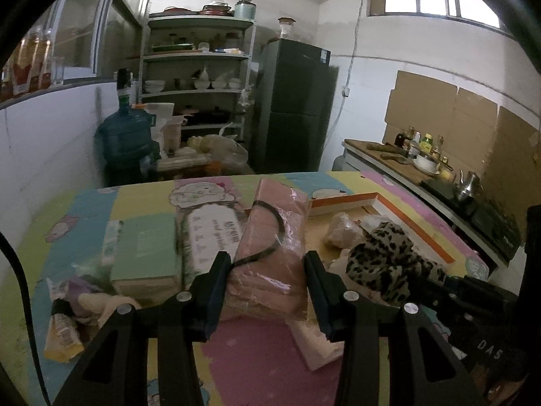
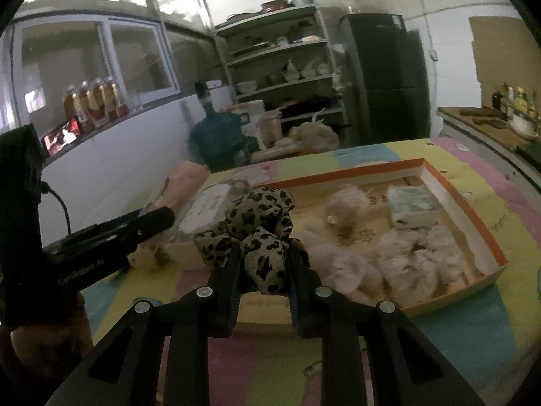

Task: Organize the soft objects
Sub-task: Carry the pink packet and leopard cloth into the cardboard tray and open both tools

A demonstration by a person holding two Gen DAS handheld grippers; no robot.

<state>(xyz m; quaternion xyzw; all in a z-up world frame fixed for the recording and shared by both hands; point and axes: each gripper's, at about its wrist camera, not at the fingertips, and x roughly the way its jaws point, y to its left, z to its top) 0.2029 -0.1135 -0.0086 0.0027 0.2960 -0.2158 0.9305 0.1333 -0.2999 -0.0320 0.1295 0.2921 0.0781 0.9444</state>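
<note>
**Both grippers loaded over the mat**

I see the pastel play mat running out to the room, its far edge meeting the floor clutter. On it, the orange-rimmed shallow box sits right of centre with bare mat along its near wall. My left gripper has its jaws pinched on the pink wrapped pack, raised just left of the box. My right gripper is closed tight on the leopard-print scrunchie, held above the box's near-left corner. Fluffy pale scrunchies lie inside.
</note>
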